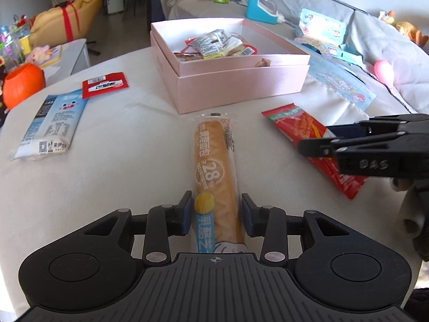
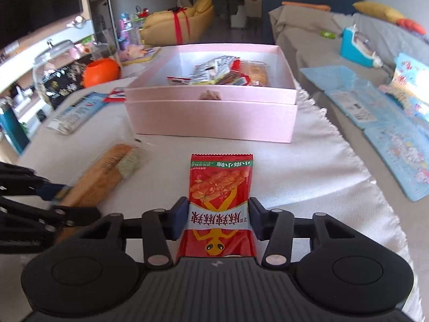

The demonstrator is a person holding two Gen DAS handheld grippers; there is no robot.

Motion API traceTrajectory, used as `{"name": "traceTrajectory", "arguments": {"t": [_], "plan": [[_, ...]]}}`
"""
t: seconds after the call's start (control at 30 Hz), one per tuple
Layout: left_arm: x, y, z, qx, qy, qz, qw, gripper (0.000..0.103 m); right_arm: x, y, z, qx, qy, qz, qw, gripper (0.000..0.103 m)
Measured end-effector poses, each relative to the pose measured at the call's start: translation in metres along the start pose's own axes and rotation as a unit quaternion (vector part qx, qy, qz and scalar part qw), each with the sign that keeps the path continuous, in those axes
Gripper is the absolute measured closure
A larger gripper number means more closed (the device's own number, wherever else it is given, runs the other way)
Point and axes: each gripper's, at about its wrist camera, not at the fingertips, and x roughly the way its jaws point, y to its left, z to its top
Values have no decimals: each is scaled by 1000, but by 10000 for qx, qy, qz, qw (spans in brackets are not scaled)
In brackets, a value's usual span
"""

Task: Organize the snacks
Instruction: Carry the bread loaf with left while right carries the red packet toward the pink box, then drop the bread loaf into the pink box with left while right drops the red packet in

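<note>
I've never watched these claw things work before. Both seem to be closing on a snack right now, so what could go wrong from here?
The bread stick is long and the left gripper straddles only its near end, so it may droop or slip when lifted. The right gripper brackets the red packet by its edges, which could crumple and crush the snack. The pink box already holds a pile, so new packets might perch on top rather than settle.

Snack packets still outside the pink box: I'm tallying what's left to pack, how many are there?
4. Bread stick packet between the left gripper fingers; red snack packet between the right gripper fingers; blue-white packet and small red packet lie left of the pink box. Others may be hidden.
</note>
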Motion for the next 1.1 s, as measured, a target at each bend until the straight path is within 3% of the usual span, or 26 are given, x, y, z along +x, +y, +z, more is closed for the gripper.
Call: {"name": "traceTrajectory", "arguments": {"t": [0.13, 0.3, 0.43, 0.6, 0.8, 0.9, 0.97, 1.1], "plan": [[-1, -4, -3, 128, -63, 69, 9999, 61, -15, -4, 2, 38, -144, 59, 9999, 57], [-6, -3, 1, 20, -198, 62, 9998, 69, -27, -10, 6, 90, -250, 50, 9996, 57], [-32, 1, 21, -147, -742, -208, 9969, 70, -34, -15, 6, 111, -332, 31, 9994, 57], [-66, 3, 71, -172, -1573, 9, 9874, 70, -36, -25, 5, 244, -376, 7, 9990, 57], [-84, 4, 161, -442, -2445, -167, 9685, 70, -32, -29, 6, 276, -332, 47, 9991, 57], [-66, 16, 202, -783, -2364, -560, 9669, 67, -30, -26, 7, 250, -287, 40, 9993, 57], [-52, 24, 214, -914, -2255, -549, 9684, 67, -29, -24, 6, 236, -255, -18, 9994, 57], [-36, 38, 195, -981, -2285, -281, 9682, 67, -31, -29, 2, 217, -229, -141, 9994, 57]]}}
